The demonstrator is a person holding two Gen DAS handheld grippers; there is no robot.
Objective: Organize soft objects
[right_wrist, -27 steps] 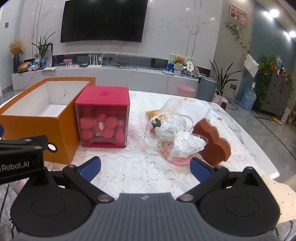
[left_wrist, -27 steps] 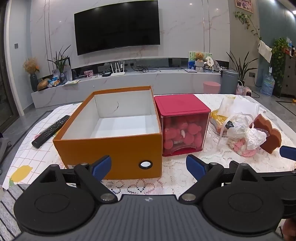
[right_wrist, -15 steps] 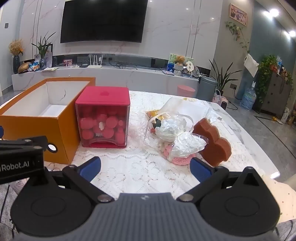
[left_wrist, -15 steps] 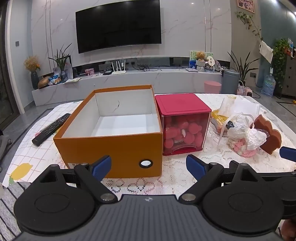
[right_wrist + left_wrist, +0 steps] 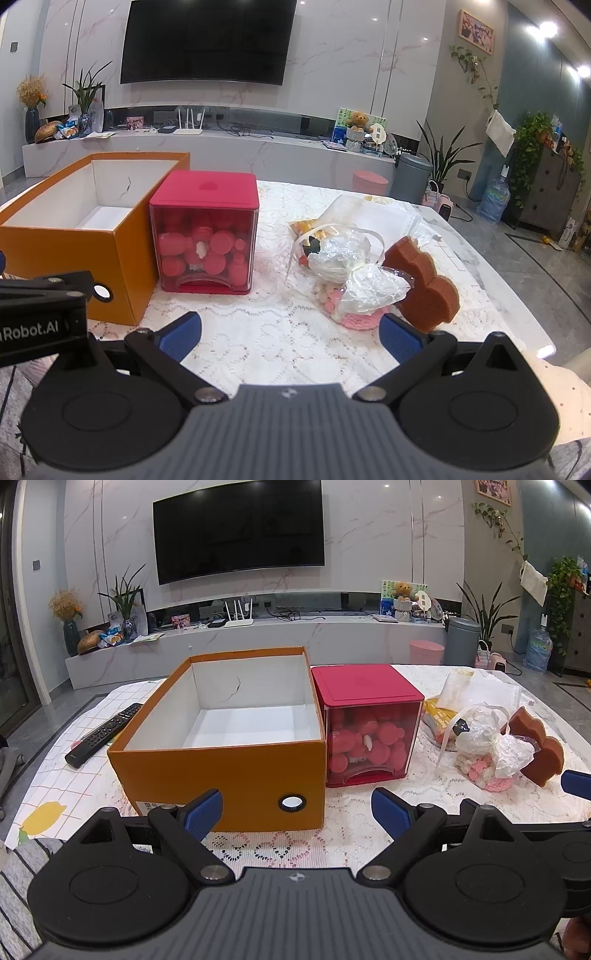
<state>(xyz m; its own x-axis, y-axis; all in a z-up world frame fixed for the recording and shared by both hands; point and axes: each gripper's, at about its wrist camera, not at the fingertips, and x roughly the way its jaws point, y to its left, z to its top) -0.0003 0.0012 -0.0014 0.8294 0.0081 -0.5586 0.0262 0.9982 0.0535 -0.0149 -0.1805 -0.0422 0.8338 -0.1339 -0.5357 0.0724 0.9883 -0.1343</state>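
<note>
Lace cloth covers the table (image 5: 332, 845), with a checked cloth (image 5: 55, 782) at the left of the left wrist view. On that checked part, at middle left, a black remote control (image 5: 105, 734) lies at a slant, just beside the orange box (image 5: 229, 775). This cardboard box sits at the centre of the left wrist view and at the left edge of the right wrist view; it has no lid on, its white inside holds nothing, and a round hole shows in its near wall. Right beside it, seemingly touching its right wall, stands the red container (image 5: 369, 734), a cube with an opaque red top and clear walls, filled with red ball-like soft pieces.

Further right, apart from the container, lies a cluster of soft things: a yellow packet (image 5: 308, 226) under a flat clear bag (image 5: 373, 216), then a crinkled plastic bag (image 5: 354, 269) tied with ribbon, with pink and white pieces (image 5: 354, 314) inside. Against its right side leans the brown sponge (image 5: 424, 288), scalloped, standing on edge.

At the bottom of each view, the left gripper (image 5: 297, 812) and the right gripper (image 5: 290, 338) hover over the near edge of the table, each with its blue fingers spread wide and nothing between them. The right gripper's right finger (image 5: 400, 338) is close in front of the sponge; whether it touches cannot be told.
</note>
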